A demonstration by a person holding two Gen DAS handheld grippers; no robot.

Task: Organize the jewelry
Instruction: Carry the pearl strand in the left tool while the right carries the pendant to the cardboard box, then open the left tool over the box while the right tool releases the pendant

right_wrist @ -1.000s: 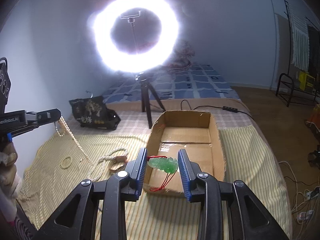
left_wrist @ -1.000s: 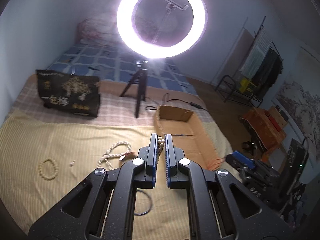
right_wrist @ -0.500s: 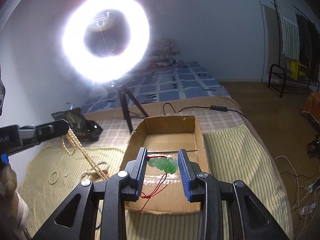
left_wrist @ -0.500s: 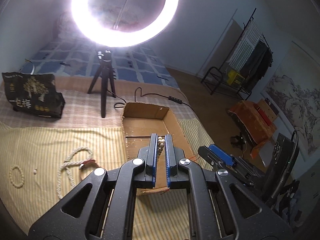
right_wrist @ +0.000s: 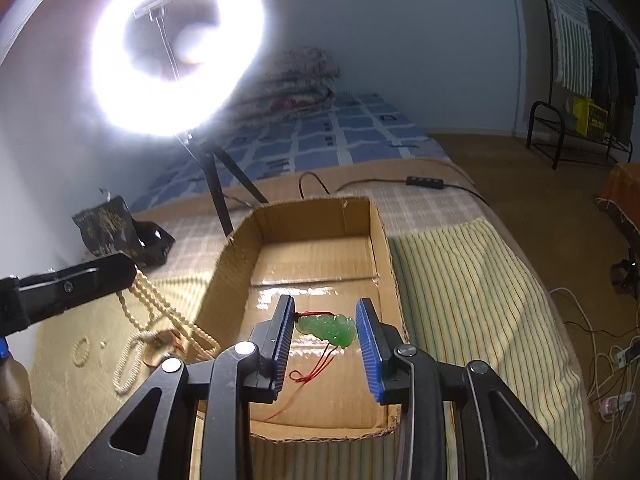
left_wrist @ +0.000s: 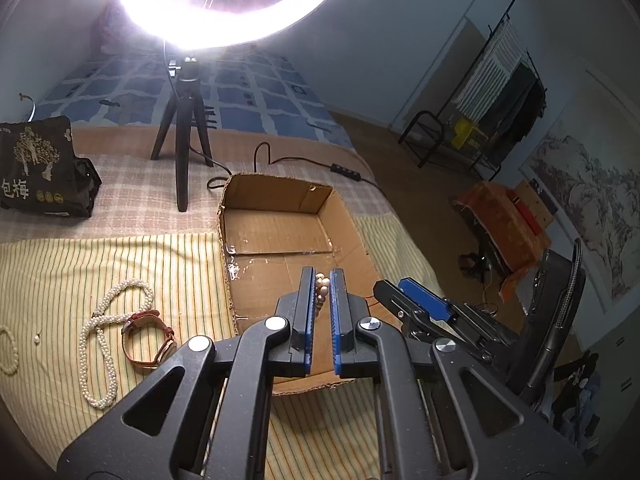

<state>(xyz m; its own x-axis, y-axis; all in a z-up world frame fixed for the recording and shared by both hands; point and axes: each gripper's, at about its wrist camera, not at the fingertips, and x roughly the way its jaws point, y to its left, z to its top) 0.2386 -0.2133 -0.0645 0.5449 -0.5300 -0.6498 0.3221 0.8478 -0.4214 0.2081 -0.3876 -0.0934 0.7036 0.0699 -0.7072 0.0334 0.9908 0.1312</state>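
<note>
My left gripper [left_wrist: 321, 280] is shut on a cream bead necklace [left_wrist: 321, 292] and holds it above the open cardboard box [left_wrist: 276, 190]. From the right wrist view the necklace [right_wrist: 168, 312] hangs in long strands from the left gripper [right_wrist: 128, 274] beside the box's left wall [right_wrist: 224, 276]. My right gripper [right_wrist: 324, 312] is shut on a green jade pendant [right_wrist: 330, 329] with a red cord [right_wrist: 316, 372] dangling over the box floor. The right gripper also shows in the left wrist view [left_wrist: 404, 292], at the box's right side.
On the striped yellow cloth left of the box lie a white pearl necklace [left_wrist: 100, 332], a brown-strap watch [left_wrist: 150, 338], a small bead bracelet [left_wrist: 8, 350] and a tiny pearl [left_wrist: 37, 338]. A ring light on a tripod [left_wrist: 182, 128] and a black bag [left_wrist: 38, 172] stand behind.
Both grippers have moved forward and rightward toward the box, carrying the necklace and the pendant. The box now fills more of both views; the pendant hangs over its floor.
</note>
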